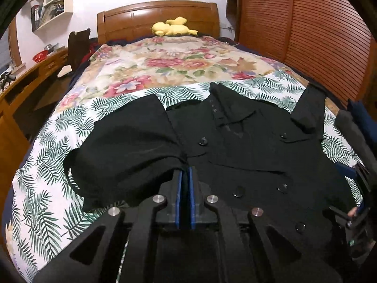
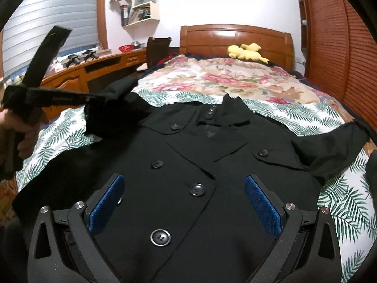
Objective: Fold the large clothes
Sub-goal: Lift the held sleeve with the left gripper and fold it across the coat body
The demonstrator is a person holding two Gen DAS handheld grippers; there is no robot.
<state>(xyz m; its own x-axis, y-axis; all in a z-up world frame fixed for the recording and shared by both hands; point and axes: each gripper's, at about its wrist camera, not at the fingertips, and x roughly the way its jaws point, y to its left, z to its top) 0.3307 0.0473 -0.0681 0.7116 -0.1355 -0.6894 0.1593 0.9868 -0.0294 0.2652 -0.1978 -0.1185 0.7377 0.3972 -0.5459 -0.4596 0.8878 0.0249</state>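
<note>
We saw the left gripper [image 1: 185,176] pinching the coat's [image 2: 188,155] left sleeve [image 1: 127,146], seemingly carried toward its button front; the right gripper [image 2: 183,202] hovered spread.

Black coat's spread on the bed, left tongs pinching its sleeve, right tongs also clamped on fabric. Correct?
Not quite. The right tongs are open above the black coat, gripping nothing, per the right wrist view. The left tongs do pinch the sleeve.

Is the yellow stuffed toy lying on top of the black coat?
No, the yellow stuffed toy lies by the wooden headboard, far beyond the black coat.
</note>
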